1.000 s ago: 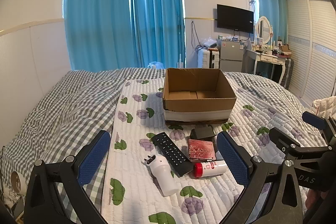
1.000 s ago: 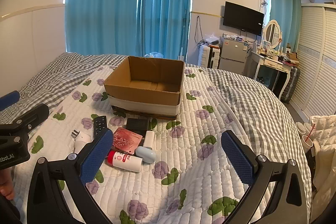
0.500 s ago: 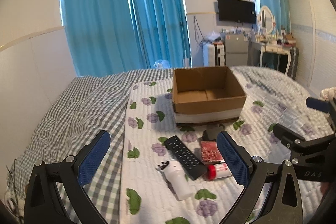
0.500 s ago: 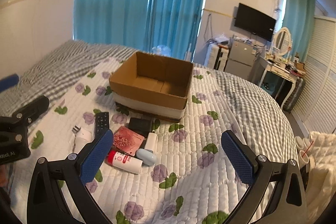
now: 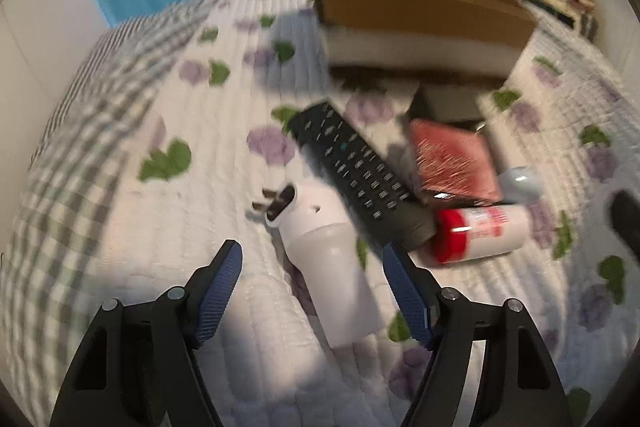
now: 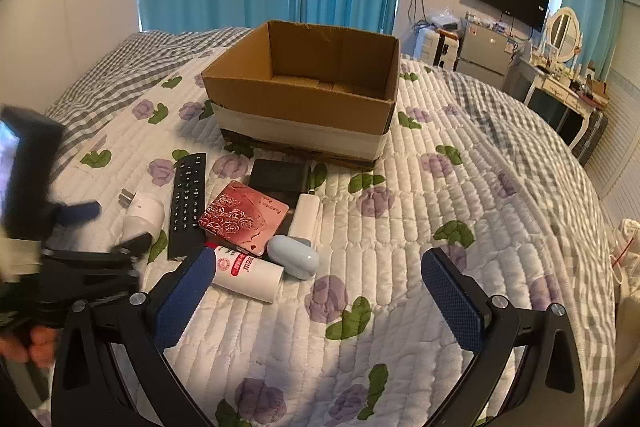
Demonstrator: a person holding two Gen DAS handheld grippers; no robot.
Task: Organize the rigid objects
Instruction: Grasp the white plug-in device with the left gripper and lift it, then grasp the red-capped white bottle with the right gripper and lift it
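The left gripper hangs low over the quilt, fingers spread either side of the white plug but not touching it. The right gripper hovers wide apart, holding nothing. Past the plug lie the remote, red case and bottle, then the box.

Print present on white tube with red cap: red round emblem and red characters, too small to read. Faint script on red rose-embossed case, illegible. Remote button marks unreadable.
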